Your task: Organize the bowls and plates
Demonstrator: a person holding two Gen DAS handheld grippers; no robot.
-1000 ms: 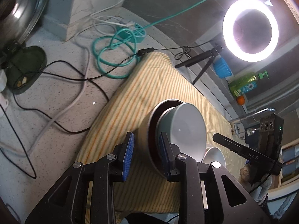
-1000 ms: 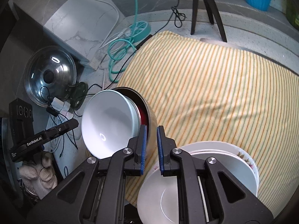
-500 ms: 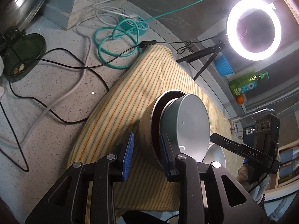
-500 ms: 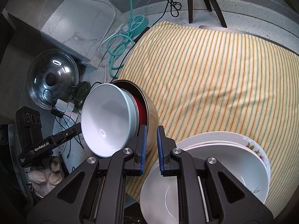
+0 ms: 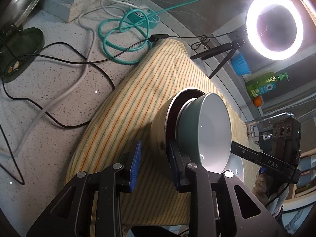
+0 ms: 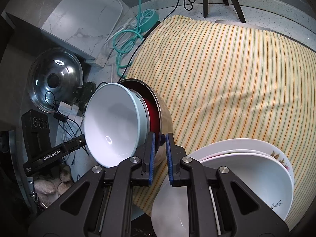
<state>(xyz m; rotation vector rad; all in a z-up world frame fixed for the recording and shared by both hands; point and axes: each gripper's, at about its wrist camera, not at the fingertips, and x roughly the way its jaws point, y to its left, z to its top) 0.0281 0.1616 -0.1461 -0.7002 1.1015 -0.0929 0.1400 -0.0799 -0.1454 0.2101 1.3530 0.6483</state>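
On the yellow striped cloth [image 6: 227,75] spread over the speckled stone table [image 5: 49,90], nested bowls held tilted, mouths facing the left side.

- Stack: pale blue-green ceramic bowl with white inside [image 6: 112,126] sits inside a red-lined bowl [image 6: 153,108], which sits inside a stainless steel bowl [image 6: 164,116]. Tipped well off upright.
- Right claw [image 6: 159,156]: clenched on the near rim of the steel bowl, blue pads almost together with the wall between them. It appears to carry the stack.
- Left claw [image 5: 156,164]: released, jaws wide. One finger sits against the inside of the steel rim by the teal bowl's outer wall; the other finger stands apart from the steel wall on the outside. Not gripping.
- Pile of white plates and shallow bowls, one with a leaf pattern [image 6: 246,169], lies just right of the right claw, near the cloth's front edge.
- Key relation: stack axis leans leftward, rim straddled by the left claw, opposite the right claw's hold. Left claw needs only to close for a two-sided grip. Judgement: stack is mid-placement; risk is the inner bowl sliding out while tilted.
- Ring light [image 5: 274,25] and coiled teal cable [image 5: 122,37] well clear.
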